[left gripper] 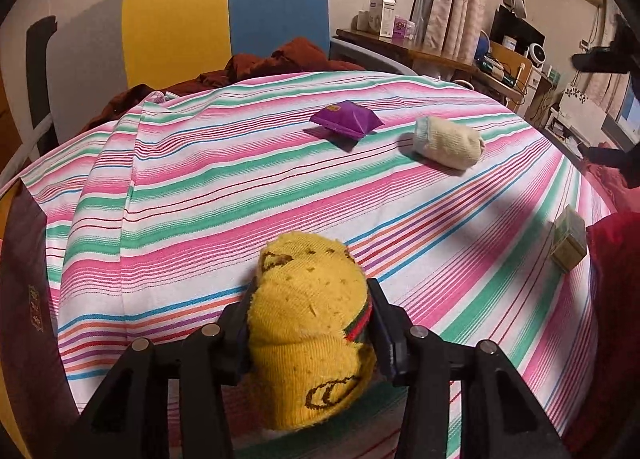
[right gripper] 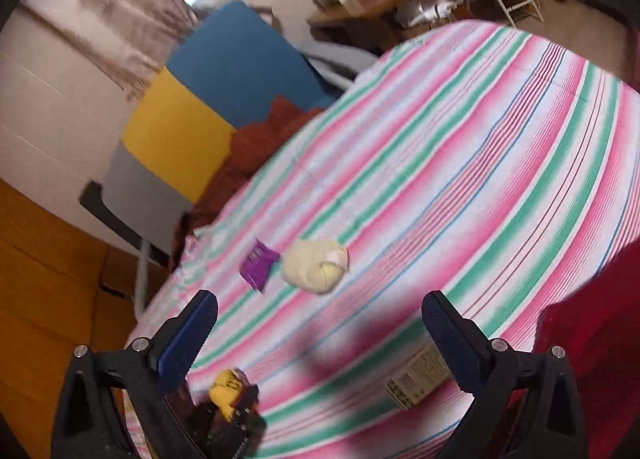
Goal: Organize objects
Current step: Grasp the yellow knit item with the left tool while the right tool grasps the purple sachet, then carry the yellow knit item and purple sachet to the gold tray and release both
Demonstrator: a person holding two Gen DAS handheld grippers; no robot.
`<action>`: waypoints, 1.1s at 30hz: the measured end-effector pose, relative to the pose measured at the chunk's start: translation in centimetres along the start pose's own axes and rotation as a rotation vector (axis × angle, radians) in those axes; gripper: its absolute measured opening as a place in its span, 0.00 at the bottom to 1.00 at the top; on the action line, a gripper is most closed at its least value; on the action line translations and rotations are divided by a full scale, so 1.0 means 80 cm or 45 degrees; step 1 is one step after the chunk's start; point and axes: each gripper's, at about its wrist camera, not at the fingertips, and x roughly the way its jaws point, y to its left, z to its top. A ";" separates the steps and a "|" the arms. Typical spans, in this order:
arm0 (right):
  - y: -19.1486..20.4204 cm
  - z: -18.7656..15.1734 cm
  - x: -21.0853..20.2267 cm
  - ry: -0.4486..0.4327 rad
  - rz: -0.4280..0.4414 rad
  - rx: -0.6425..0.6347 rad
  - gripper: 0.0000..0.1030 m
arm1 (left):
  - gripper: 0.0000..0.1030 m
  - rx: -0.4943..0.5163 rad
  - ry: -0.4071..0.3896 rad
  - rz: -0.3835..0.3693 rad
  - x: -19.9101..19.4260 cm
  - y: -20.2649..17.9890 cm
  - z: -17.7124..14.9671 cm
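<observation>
My left gripper (left gripper: 310, 323) is shut on a rolled yellow sock (left gripper: 308, 323) and holds it over the near edge of the striped bed sheet (left gripper: 200, 195). The sock and left gripper also show in the right wrist view (right gripper: 226, 391). A purple snack packet (left gripper: 346, 119) and a cream rolled sock (left gripper: 448, 141) lie farther back on the sheet; they also show in the right wrist view as packet (right gripper: 258, 265) and sock (right gripper: 314, 265). My right gripper (right gripper: 320, 329) is open and empty above the sheet, in a blurred, tilted view. A small greenish box (left gripper: 568, 237) lies at the right edge (right gripper: 418, 377).
A chair (left gripper: 224, 19) with yellow and blue back panels stands behind the bed, with brown cloth (left gripper: 280, 59) on it. A red cloth (left gripper: 616, 299) lies at the right edge. A cluttered wooden desk (left gripper: 420, 47) and curtains stand at the back right.
</observation>
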 end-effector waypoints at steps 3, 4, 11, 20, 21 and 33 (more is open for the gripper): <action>0.015 0.001 0.024 0.084 -0.026 -0.057 1.00 | 0.47 0.002 -0.001 0.002 -0.001 0.000 0.000; 0.025 0.003 0.036 0.125 -0.036 -0.103 1.00 | 0.47 0.001 -0.001 0.000 -0.001 0.001 0.000; 0.113 0.010 0.119 0.254 -0.123 -0.432 1.00 | 0.47 -0.002 -0.003 -0.003 -0.001 0.000 0.000; 0.212 0.000 0.234 0.317 -0.198 -0.917 1.00 | 0.47 -0.017 -0.007 -0.022 0.000 0.003 0.000; 0.213 -0.003 0.251 0.343 -0.224 -0.963 0.99 | 0.47 -0.018 -0.007 -0.023 0.000 0.003 0.000; 0.194 -0.022 0.297 0.438 -0.337 -1.029 0.37 | 0.48 -0.022 -0.012 -0.027 0.002 0.005 0.000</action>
